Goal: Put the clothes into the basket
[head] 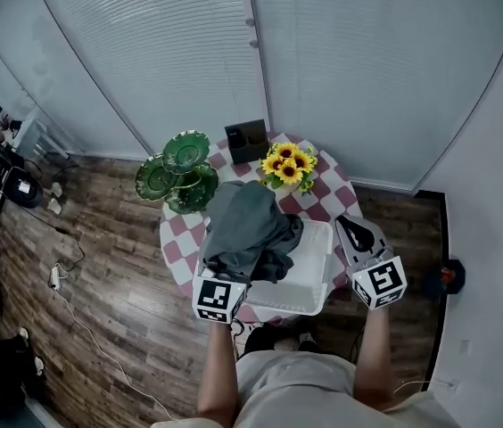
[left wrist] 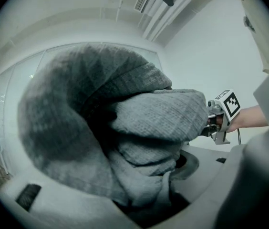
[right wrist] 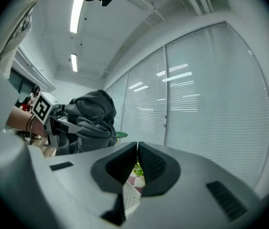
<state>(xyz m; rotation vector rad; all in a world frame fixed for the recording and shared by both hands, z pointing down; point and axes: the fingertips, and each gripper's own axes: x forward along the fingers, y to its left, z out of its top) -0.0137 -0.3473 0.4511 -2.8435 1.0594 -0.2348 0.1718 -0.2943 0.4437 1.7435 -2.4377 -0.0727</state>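
A dark grey garment (head: 247, 226) hangs bunched over the white basket (head: 320, 270) on the round table. My left gripper (head: 226, 283) is shut on it from the near side. The cloth (left wrist: 125, 142) fills the left gripper view and hides the jaws there. To the right of the basket, my right gripper (head: 355, 228) is shut with nothing in it; its pads meet in the right gripper view (right wrist: 137, 149). That view also shows the garment (right wrist: 89, 116) at the left, and the basket's mesh wall (right wrist: 130, 199) below the jaws.
The table (head: 345, 194) has a pink and white checked cloth. At its far side stand a pot of sunflowers (head: 289, 165), a black box (head: 246, 141) and a green tiered plate stand (head: 180, 172). Cables and bags lie on the wooden floor to the left.
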